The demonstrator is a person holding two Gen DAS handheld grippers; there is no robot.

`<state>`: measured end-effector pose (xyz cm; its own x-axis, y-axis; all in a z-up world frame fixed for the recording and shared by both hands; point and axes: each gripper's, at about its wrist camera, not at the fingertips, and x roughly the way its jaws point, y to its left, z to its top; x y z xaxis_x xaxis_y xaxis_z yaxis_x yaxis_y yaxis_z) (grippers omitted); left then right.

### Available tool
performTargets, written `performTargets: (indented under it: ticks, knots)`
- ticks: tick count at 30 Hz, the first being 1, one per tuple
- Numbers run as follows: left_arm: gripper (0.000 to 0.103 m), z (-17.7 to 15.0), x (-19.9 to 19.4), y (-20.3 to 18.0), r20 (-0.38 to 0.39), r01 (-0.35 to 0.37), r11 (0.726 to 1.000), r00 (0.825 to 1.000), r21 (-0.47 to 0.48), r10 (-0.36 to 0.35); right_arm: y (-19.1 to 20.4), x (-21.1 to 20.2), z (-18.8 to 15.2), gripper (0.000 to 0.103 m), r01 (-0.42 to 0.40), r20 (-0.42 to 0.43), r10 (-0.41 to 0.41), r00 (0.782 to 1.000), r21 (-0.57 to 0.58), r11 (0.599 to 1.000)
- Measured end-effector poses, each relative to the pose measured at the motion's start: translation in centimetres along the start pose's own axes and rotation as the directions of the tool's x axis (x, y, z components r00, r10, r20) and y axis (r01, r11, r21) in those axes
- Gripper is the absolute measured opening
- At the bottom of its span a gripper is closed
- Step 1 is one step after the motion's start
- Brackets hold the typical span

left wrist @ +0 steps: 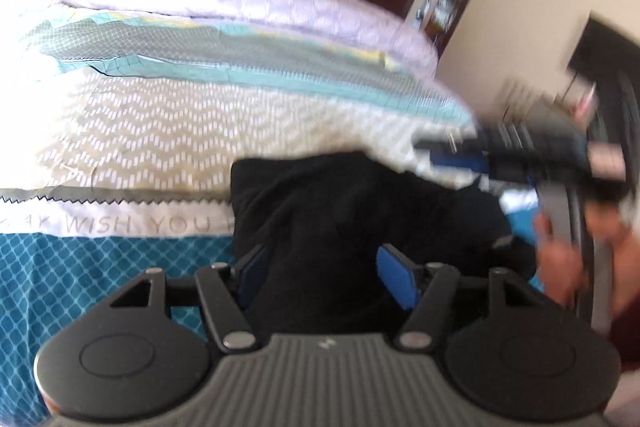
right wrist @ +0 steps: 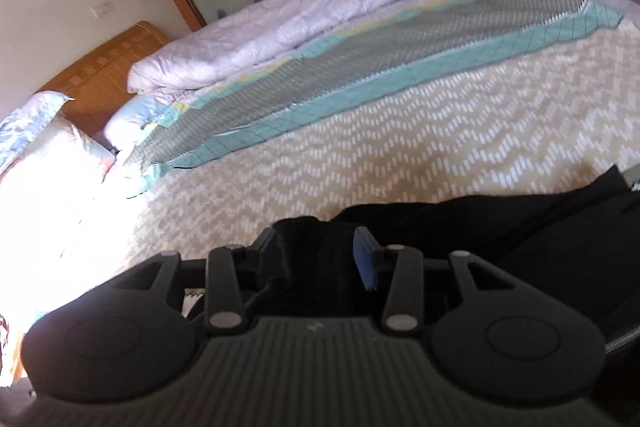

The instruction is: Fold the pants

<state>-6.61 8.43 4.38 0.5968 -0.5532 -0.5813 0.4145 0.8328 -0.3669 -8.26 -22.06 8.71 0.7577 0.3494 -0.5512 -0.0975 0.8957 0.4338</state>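
On the bed (right wrist: 400,147), black pants (right wrist: 500,223) lying crosswise, both hand-held grippers parted, fabric between.

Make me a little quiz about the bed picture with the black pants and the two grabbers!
1. True or false: the pants are white.
2. What lies rolled along the far side of the bed: A a lilac quilt, B a ladder, C a bike?
3. Fill in: the pads on the left gripper are ____ in colour.

Key: 1 false, they are black. 2 A. 3 blue.
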Motion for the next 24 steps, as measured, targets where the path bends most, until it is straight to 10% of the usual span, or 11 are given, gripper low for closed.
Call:
performTargets:
  ticks: [6,8,11,14,18,24]
  knots:
    - [0.059,0.8,1.6,-0.2,-0.016,0.043,0.998,0.999,-0.050,-0.044,0.3,-0.7,-4.3,0.045,-0.041,-0.146,0.036,0.989,-0.033,0.999]
    - [0.059,0.3,3.2,-1.2,-0.058,0.055,0.998,0.997,-0.017,-0.056,-0.3,0.1,-5.8,0.002,0.004,-0.200,-0.009,0.980,-0.025,1.000]
    - [0.061,-1.0,5.6,-2.2,-0.118,-0.016,0.999,0.993,0.042,0.020,-2.6,1.4,-6.8,0.002,0.127,-0.234,-0.120,0.965,0.017,0.992]
    - [0.061,-0.9,5.8,-3.4,-0.127,-0.046,0.991,0.990,0.124,0.062,-4.0,0.8,-6.2,0.003,0.083,-0.257,-0.050,0.965,0.119,0.989]
    - [0.061,1.3,3.9,-3.6,-0.075,0.037,0.997,0.997,0.075,-0.031,-3.9,-4.4,-3.1,0.009,0.009,-0.079,-0.005,0.997,0.047,0.999]
    - [0.059,3.1,7.4,-5.5,-0.093,0.097,0.992,0.992,0.080,-0.089,-10.0,-9.4,-1.0,0.030,0.229,0.034,-0.233,0.972,0.111,0.967]
